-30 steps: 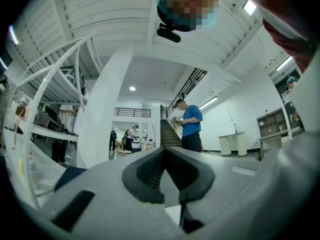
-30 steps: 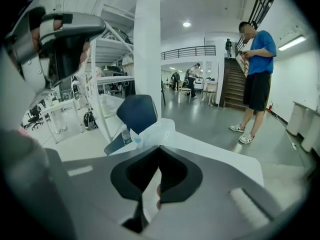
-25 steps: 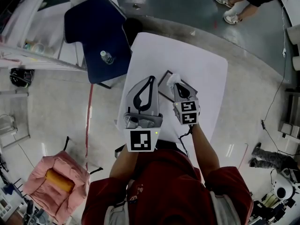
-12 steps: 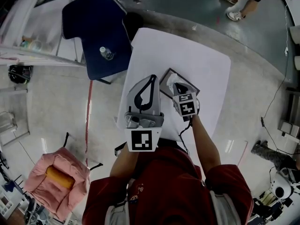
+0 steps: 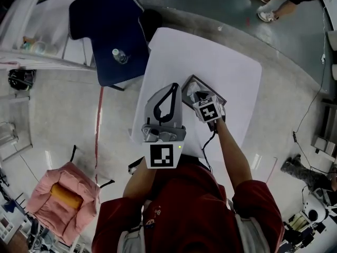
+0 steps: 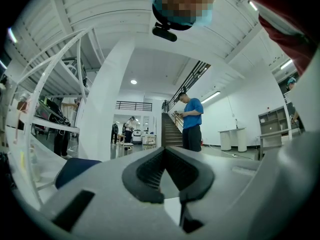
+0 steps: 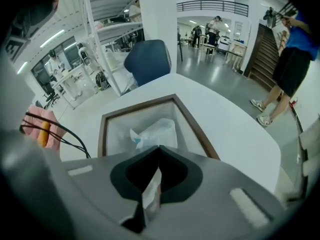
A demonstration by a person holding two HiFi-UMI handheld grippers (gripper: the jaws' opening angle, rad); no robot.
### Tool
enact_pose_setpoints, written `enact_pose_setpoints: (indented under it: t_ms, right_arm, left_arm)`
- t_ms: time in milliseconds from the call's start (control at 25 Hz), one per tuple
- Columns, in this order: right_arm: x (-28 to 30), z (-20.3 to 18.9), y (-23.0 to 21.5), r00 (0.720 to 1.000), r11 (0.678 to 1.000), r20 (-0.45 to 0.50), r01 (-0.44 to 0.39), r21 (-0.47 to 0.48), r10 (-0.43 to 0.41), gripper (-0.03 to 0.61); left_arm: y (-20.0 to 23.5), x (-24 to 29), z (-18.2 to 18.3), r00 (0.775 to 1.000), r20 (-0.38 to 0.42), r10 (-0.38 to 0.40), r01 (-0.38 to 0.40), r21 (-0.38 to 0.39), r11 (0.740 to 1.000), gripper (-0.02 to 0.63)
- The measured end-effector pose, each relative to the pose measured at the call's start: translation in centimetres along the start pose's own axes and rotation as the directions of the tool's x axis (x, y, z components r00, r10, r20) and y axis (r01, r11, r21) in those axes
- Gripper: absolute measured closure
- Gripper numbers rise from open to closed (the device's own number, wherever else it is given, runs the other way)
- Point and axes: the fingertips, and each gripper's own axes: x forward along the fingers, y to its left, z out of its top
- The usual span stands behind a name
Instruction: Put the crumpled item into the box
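A shallow box with a dark brown rim (image 5: 186, 84) (image 7: 103, 130) lies on the white table (image 5: 226, 51). My right gripper (image 5: 198, 95) (image 7: 159, 149) points steeply down over the box's opening. It is shut on the crumpled white item (image 7: 151, 129), which hangs from the jaw tips inside the box's outline, with a strip of it caught between the jaws. In the head view the item is mostly hidden behind the gripper. To the left of the box my left gripper (image 5: 170, 88) (image 6: 163, 149) is held level above the table, shut and empty.
A navy chair (image 5: 105, 20) with a small bottle (image 5: 120, 56) on its seat stands at the table's far left corner. A pink bundle (image 5: 63, 196) lies on the floor at lower left. A person's feet (image 5: 266, 15) show beyond the table.
My right gripper has come down with the crumpled item and tipped more steeply toward the box. The left gripper has sunk a little.
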Motion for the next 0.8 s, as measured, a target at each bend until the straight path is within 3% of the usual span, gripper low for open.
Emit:
enact_pose_setpoints:
  t_ms: [120,400,560,680,800]
  right_arm:
    - [0.7,-0.2,0.2,0.999,0.999,-0.037,-0.003,-0.051,0.001,0.574]
    - [2.2,-1.1,0.1,0.994,0.999,-0.104,-0.030,-0.026,0.027,0.572]
    - [2.7,-1.8,1.4,0.985,0.997,-0.154,-0.082,0.010,0.082,0.571]
    - [2.9,-1.1,0.9,0.988,0.997,-0.146,-0.066,-0.035,0.060,0.566]
    - [3.1,-2.1,1.8,0.977,0.993,-0.176,-0.114,0.032,0.118,0.558]
  left_arm:
    - [0.5,-0.1,-0.3,1.000,-0.010,0.007,-0.007,-0.007,1.000,0.611]
    - [1.0,0.1,-0.4,1.000,-0.008,0.012,-0.012,-0.015,1.000,0.611]
    - [1.2,-0.1,-0.7,1.000,-0.012,0.012,-0.012,-0.024,1.000,0.611]
    - [1.2,0.0,-0.7,1.000,-0.009,0.012,-0.012,-0.032,0.999,0.611]
    - [1.0,0.0,-1.0,1.000,-0.022,0.006,-0.006,-0.032,0.999,0.611]
